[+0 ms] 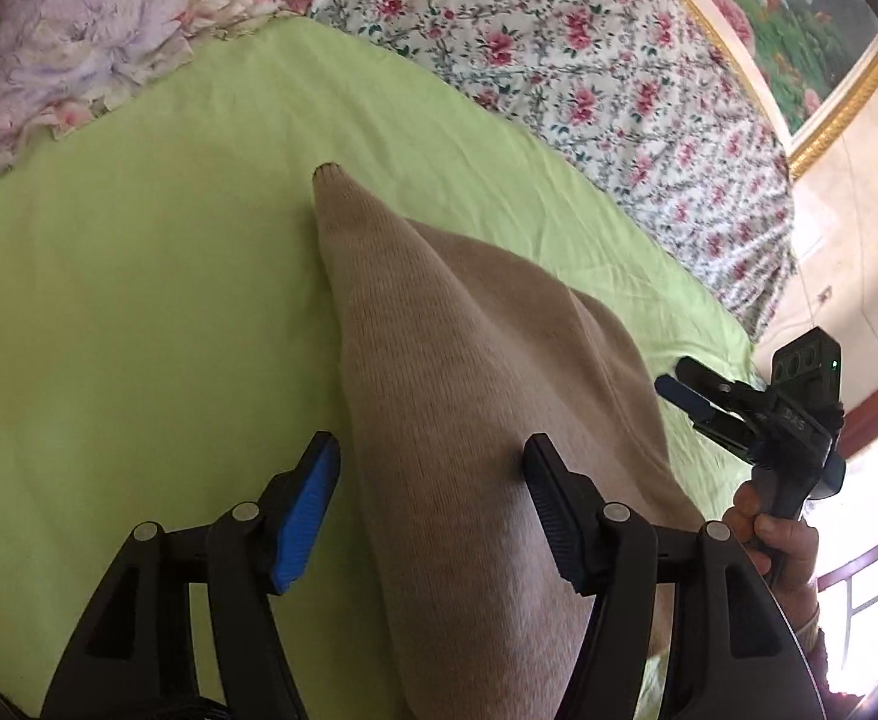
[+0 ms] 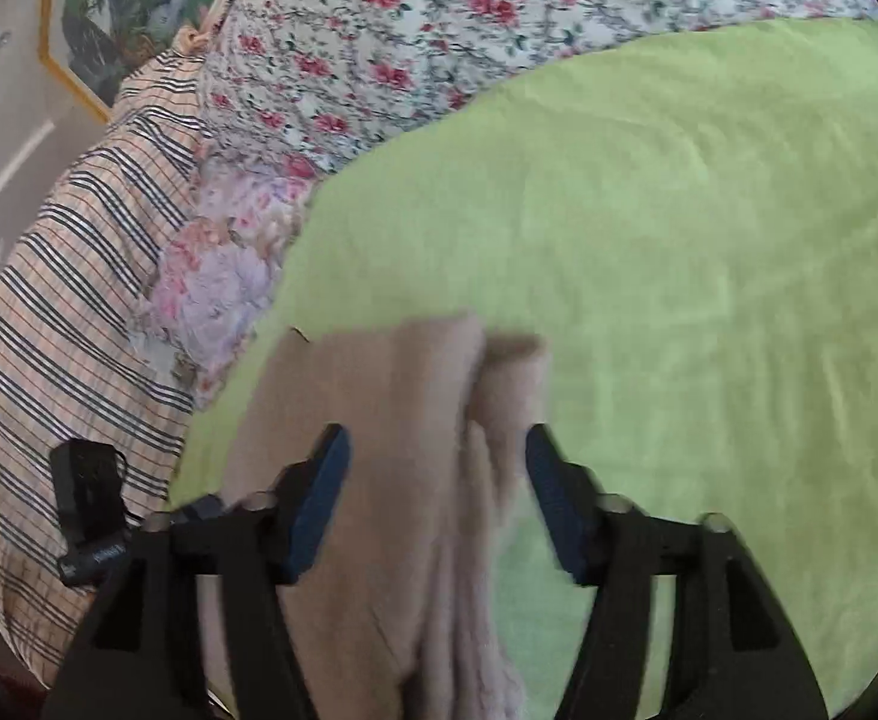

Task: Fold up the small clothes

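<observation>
Between our left tongs [image 1: 432, 468], whose pads stand apart and grip nothing, lies the beige knitted garment [image 1: 439, 330] on the green sheet [image 1: 138, 270] of the bed. Its long axis runs away from us, narrowing to a tip that points toward the floral quilt [image 1: 559, 30]. Our right tongs [image 2: 439, 456] hang released over its folded layers, pressing on nothing.

Two fisheye views, each looking forward and down from close above a green sheet [image 1: 138, 300] on a bed. The left wrist view faces the sheet's far floral edge; the right wrist view is blurred. Both share the sheet and a beige knitted garment [image 1: 469, 390] lying on it.
</observation>
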`<state>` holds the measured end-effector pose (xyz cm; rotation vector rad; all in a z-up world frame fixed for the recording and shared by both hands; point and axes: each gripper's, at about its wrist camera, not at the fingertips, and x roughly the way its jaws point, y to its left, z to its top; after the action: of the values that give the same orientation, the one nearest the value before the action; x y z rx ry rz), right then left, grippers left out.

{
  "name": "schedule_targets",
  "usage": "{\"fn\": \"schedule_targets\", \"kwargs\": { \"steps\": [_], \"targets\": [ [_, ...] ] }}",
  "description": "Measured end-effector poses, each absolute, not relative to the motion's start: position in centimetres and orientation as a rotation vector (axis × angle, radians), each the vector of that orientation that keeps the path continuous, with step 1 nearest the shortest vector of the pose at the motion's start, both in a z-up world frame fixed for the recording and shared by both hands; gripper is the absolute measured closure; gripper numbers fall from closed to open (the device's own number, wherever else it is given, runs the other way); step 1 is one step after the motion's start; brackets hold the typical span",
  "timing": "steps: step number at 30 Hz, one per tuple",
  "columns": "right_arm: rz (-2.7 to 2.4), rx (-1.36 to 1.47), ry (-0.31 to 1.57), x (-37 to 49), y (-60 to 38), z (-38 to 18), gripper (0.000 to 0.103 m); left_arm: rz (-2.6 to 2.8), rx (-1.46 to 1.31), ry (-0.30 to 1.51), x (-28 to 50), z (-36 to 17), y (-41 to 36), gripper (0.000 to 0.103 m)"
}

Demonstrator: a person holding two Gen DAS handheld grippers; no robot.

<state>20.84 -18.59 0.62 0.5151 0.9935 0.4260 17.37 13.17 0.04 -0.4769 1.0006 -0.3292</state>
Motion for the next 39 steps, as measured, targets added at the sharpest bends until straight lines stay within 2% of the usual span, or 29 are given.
{"fn": "schedule_targets", "kwargs": {
  "steps": [1, 3, 5, 10, 14, 18, 21, 25, 32, 39],
  "targets": [
    [0.421, 0.507, 1.027, 21.7, -17.9, 0.0, 0.073, -0.32, -0.477, 1.0, 17.5, 0.1, 13.1, 0.039],
    [0.421, 0.503, 1.102, 22.9, -17.0, -1.7, 0.073, -0.313, -0.466, 1.001, 17.7, 0.0, 12.7, 0.04],
    [0.438, 0.522, 1.098, 23.4, -16.7, -1.8, 0.092, -0.303, -0.444, 1.016, 18.2, 0.0, 11.3, 0.04],
    [0.426, 0.471, 0.925, 21.5, -19.3, 3.7, 0.095, -0.3, -0.316, 1.027, 17.7, 1.3, 8.1, 0.039],
    [0.393, 0.418, 1.076, 22.8, -18.8, 0.2, 0.095, -0.266, -0.233, 1.048, 17.4, 0.5, 6.3, 0.039],
    [0.375, 0.479, 1.121, 22.4, -18.9, -2.3, 0.091, -0.283, -0.281, 1.061, 16.5, 0.5, 7.4, 0.039],
    [0.368, 0.539, 1.076, 20.3, -20.0, -0.8, 0.087, -0.292, -0.266, 1.04, 14.4, 1.6, 8.2, 0.039],
    [0.413, 0.498, 1.025, 14.9, -20.3, 1.6, 0.063, -0.316, -0.238, 0.985, 9.9, 3.5, 9.2, 0.039],
    [0.453, 0.481, 1.027, 6.6, -19.9, 1.6, 0.063, -0.369, -0.206, 0.964, 1.4, 3.1, 8.1, 0.039],
    [0.468, 0.503, 1.043, 5.2, -18.4, -0.2, 0.063, -0.267, -0.063, 0.943, 1.5, 1.3, 4.3, 0.039]
  ]
}}
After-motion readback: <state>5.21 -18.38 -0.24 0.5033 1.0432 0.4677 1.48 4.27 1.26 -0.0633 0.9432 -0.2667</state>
